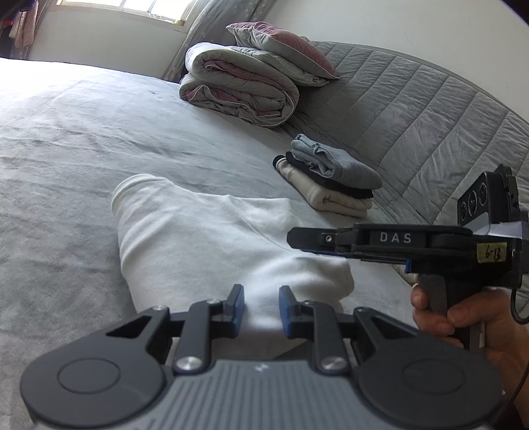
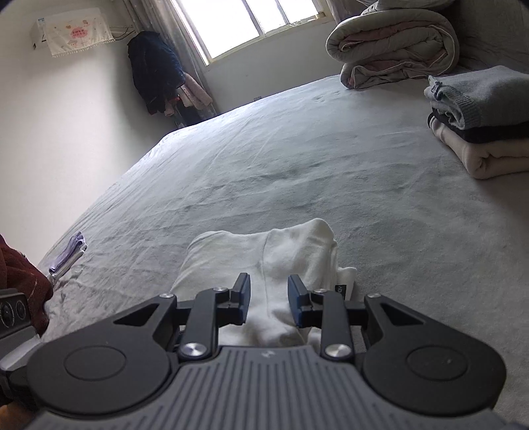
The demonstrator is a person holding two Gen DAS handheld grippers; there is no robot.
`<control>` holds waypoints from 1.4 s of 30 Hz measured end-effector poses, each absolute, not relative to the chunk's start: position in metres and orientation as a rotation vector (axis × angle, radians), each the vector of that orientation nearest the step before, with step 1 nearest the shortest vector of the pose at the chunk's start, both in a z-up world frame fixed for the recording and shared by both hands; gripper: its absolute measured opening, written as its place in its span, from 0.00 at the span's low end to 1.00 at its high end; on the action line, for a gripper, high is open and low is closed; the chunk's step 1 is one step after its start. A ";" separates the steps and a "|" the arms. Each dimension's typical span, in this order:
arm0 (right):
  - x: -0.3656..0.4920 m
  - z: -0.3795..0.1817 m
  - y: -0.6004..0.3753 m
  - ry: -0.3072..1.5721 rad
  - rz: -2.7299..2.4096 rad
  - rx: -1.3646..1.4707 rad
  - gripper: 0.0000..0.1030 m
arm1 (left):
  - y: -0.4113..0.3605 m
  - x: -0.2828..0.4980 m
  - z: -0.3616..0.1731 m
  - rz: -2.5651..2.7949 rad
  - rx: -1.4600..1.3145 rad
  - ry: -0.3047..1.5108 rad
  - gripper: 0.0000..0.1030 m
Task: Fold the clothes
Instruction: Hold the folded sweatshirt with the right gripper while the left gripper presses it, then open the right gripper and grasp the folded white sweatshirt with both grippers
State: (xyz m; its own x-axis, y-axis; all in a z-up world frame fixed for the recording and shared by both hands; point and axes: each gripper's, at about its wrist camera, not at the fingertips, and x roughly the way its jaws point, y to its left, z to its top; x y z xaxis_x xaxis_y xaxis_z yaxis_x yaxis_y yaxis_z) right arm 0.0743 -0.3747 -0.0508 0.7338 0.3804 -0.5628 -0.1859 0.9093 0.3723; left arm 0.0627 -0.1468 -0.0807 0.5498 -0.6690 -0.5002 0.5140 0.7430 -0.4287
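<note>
The left tool [image 1: 261, 309] sits low at six o'clock in its own view, its blue pads apart with white cloth lying in the gap; whether the pads pinch that cloth I cannot tell. The right tool [image 2: 268, 302] shows the same: pads apart over a ridge of the white garment [image 2: 264, 264], grip uncertain. That garment lies partly folded on the grey bed [image 2: 297, 158], just ahead of both tools, with a small dark tag at its four o'clock edge whose lettering is too small to read.

Only the left view shows the right tool from the side [image 1: 299, 237], at three o'clock above the garment [image 1: 198, 238], held by a hand [image 1: 463, 321]. Its body reads "DAS", and a yellow sticker reads "6-13".

Farther off, at two o'clock, a stack of folded clothes [image 1: 330, 178] lies on the bed: grey on top, dark in the middle, cream beneath. Beyond, at twelve o'clock, a rolled quilt [image 1: 238, 89] carries a pillow [image 1: 281, 49].

Only the right view shows a wall hanging [image 2: 74, 31] with unreadable pink print at ten o'clock, dark clothes hanging [image 2: 155, 69] beside the window [image 2: 251, 23], and a red sleeve [image 2: 23, 281] at nine o'clock.
</note>
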 end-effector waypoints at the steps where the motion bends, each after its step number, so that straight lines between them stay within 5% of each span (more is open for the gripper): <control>1: 0.075 -0.056 -0.374 0.701 0.303 0.279 0.19 | -0.148 0.062 -0.082 -0.711 -0.235 0.700 0.21; 12: 0.055 -0.052 -0.380 0.678 0.274 0.285 0.29 | -0.133 0.059 -0.064 -0.715 -0.302 0.674 0.22; 34: 0.052 -0.063 -0.365 0.694 0.387 0.142 0.22 | -0.122 0.158 -0.088 -0.510 -0.246 0.656 0.22; 42: 0.048 -0.052 -0.372 0.642 0.421 0.166 0.28 | -0.122 0.164 -0.067 -0.505 -0.278 0.602 0.22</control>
State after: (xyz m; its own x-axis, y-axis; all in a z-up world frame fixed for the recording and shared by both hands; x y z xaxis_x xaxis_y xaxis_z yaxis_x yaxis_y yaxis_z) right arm 0.0479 -0.3719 -0.0518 0.7202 0.4294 -0.5449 -0.3283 0.9028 0.2777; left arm 0.1640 -0.1222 -0.0672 0.7085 -0.5275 -0.4688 0.3697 0.8432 -0.3903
